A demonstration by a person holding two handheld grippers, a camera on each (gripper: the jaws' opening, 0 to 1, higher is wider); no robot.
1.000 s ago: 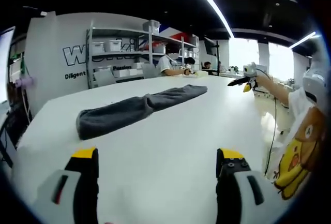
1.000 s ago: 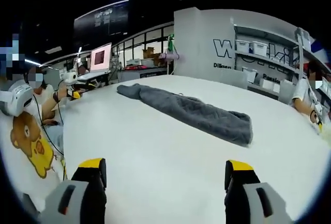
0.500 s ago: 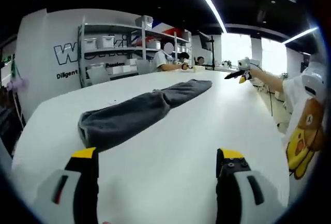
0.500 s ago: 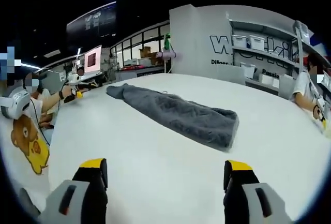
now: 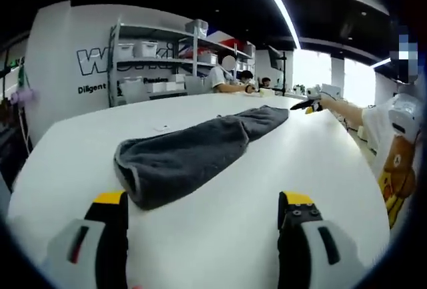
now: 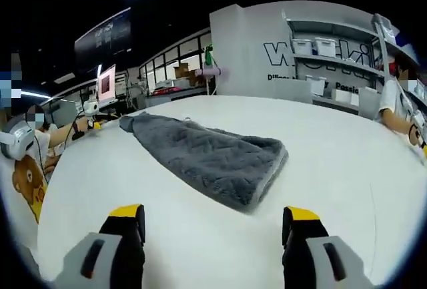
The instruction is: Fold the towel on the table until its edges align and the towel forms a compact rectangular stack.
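A long grey towel [image 5: 190,155] lies loosely bunched in a strip on the white table [image 5: 320,169]. Its near end rests just ahead of my left gripper [image 5: 203,199], whose jaws stand open with nothing between them. In the right gripper view the same towel [image 6: 207,159] stretches away to the left, its wide near end just beyond my right gripper [image 6: 209,213], also open and empty. At the towel's far end in the left gripper view, the right gripper [image 5: 308,105] appears small, on an outstretched arm. In the right gripper view, the left gripper [image 6: 85,126] shows by the towel's far tip.
A person in a white bear-print shirt [image 5: 395,162] stands at the table's side. Metal shelves with white boxes [image 5: 153,59] line the back wall, with people seated near them [image 5: 230,82]. A monitor [image 6: 105,83] stands beyond the table. Bare tabletop surrounds the towel.
Both cameras have moved in toward the towel's two ends, so the towel looks larger and nearer in each view. The towel itself has not moved. Both grippers stay open.
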